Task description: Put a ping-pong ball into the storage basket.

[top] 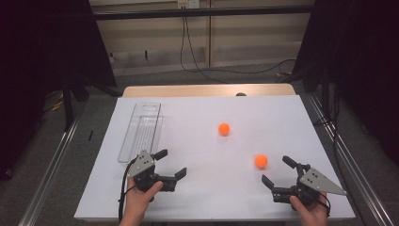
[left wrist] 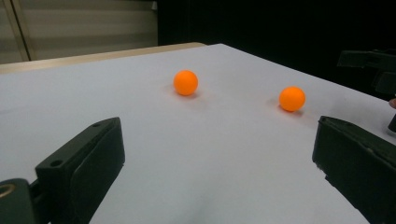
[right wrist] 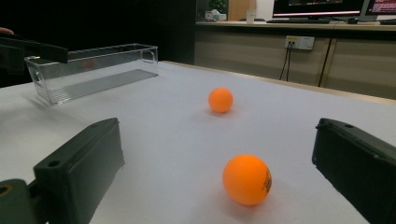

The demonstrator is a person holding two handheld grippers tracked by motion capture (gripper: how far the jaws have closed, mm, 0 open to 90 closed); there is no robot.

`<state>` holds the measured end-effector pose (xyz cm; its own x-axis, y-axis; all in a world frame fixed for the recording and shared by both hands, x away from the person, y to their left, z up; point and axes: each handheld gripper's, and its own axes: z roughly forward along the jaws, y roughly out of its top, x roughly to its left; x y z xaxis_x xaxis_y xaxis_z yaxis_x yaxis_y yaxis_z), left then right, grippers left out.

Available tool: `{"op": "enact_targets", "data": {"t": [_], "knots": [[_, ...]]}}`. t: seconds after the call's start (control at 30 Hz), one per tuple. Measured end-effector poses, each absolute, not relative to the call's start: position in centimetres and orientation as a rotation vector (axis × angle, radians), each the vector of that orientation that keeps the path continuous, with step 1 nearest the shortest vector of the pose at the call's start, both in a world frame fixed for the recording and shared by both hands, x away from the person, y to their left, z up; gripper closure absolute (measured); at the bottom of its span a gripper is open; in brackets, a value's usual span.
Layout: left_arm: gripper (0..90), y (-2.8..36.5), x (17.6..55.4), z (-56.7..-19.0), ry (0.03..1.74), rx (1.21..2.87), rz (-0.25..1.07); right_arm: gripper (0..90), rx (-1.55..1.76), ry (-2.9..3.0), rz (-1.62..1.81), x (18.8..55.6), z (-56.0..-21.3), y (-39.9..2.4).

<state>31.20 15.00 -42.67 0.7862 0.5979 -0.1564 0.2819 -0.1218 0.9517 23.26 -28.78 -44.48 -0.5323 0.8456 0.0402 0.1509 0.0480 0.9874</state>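
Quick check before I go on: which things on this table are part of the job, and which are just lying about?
Likely part of the job:
- near orange ball, just ahead of the open right gripper
- far orange ball
- clear plastic tray, empty, beside the open left gripper

Just lying about:
- black cable on the floor beyond the table
- small dark object at the table's far edge

Small dark print on the near orange ball (right wrist: 247,179) is too blurred to read; the clear tray (right wrist: 93,70) has its left end hidden behind a dark, out-of-focus gripper part
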Motion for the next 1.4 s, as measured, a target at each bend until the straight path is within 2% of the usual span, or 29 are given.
{"op": "enact_targets", "data": {"t": [1.4], "knots": [[2.7,11.5,32.4,-43.1,0.683,1.78,0.277,1.7,0.99,1.751,1.534,23.3,-44.4,-28.6]]}}
